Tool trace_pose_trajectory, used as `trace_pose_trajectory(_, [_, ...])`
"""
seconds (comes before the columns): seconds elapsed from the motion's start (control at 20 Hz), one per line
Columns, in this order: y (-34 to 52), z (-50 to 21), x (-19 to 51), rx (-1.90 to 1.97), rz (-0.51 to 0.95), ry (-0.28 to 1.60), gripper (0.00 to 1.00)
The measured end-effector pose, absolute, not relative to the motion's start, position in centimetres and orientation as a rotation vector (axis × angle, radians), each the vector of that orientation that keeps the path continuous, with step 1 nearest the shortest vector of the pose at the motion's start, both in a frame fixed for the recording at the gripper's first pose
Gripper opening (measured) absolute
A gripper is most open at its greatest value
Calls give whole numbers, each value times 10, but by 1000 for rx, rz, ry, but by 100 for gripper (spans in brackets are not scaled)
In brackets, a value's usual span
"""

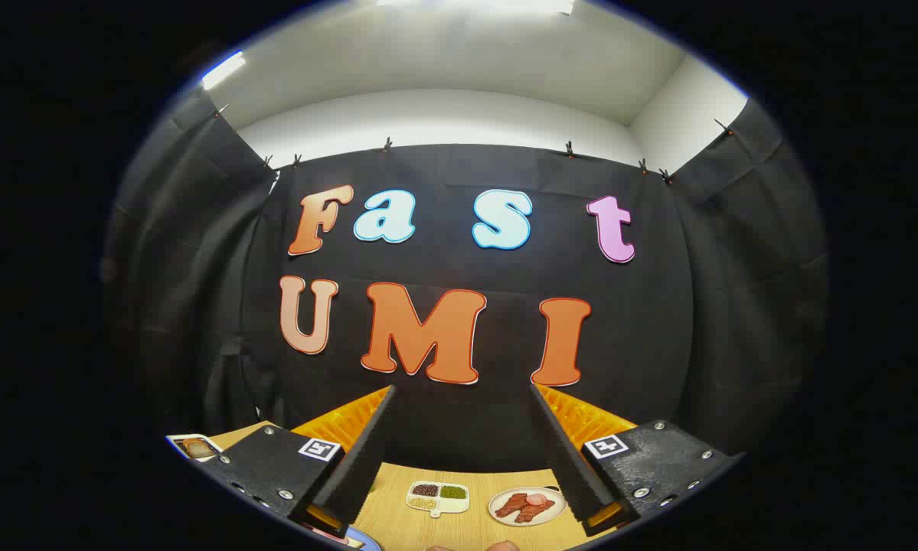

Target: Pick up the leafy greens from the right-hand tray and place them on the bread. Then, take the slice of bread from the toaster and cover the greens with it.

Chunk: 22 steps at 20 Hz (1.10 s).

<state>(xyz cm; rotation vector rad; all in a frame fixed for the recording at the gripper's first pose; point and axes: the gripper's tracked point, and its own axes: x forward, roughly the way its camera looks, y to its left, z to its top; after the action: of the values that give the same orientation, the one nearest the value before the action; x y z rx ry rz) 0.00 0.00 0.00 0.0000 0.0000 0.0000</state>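
1. A black cloth booth wall (459, 428) stood straight ahead, hung by small clips along its top edge, with a plain white upper wall and ceiling (443, 115) above it lit by strip lights
2. A light wooden table (397, 520) lay low beneath the fingers, its grain running away towards the cloth
3. The gripper (462, 389) was held tipped upward, aimed at the cloth rather than down at the table; its two fingers (359, 451) were spread wide apart in a V, with nothing between them and neither one touching anything
4. Each finger had a ribbed inner face and sat on a flat bolted mount; each mount carried one square black-and-white coded marker (319, 448), a pattern and not readable writing
5. A round white plate with slices of reddish-brown meat (527, 506) sat on the table in the gap between the fingers, nearer the right finger
6. A small white divided tray (437, 497) sat just beside that plate, on its left and apart from it, holding dark red-brown bits, green bits and pale tan bits in separate compartments; whether the green portion was the leafy greens could not be told at this size
7. A white-rimmed item with a brown slice-shaped piece (194, 448) lay outside the left finger at the table's far corner, well apart from the tray; it looked like bread, though too small to be sure
8. A curved blue rim (363, 542) peeped out under the left finger's base, too cropped to identify
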Motion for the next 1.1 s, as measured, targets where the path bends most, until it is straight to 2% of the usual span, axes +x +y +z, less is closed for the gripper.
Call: trace_pose_trajectory(1.1, [19, -42, 2, -12, 37, 90, 100])
